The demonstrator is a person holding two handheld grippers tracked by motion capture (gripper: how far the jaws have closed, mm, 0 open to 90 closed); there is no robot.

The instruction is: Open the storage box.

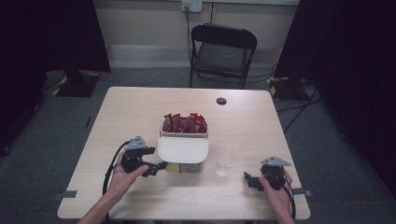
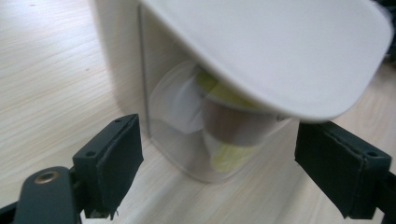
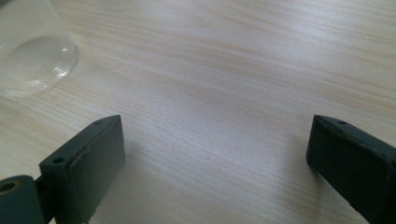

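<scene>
Left gripper [image 1: 161, 166] released, jaws apart at the clear box [image 2: 196, 140] under its white lid [image 1: 183, 148]; right gripper [image 1: 247, 179] released near the cup [image 1: 225, 162].

Dim room with an evenly lit table [image 1: 140, 107]; the close gripper views look slightly soft, perhaps blurred.

The light wooden table [image 1: 140, 112] bears a white-lidded clear container [image 1: 183, 149] and a clear cup [image 1: 225, 162].

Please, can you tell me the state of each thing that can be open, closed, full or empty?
Left gripper: open, at the box.
Right gripper: open, holds nothing.
White box: lid tilted, partly open.
Red packets: piled in the rear compartment.
Clear cup: upright, empty.
Chair: unoccupied.
</scene>
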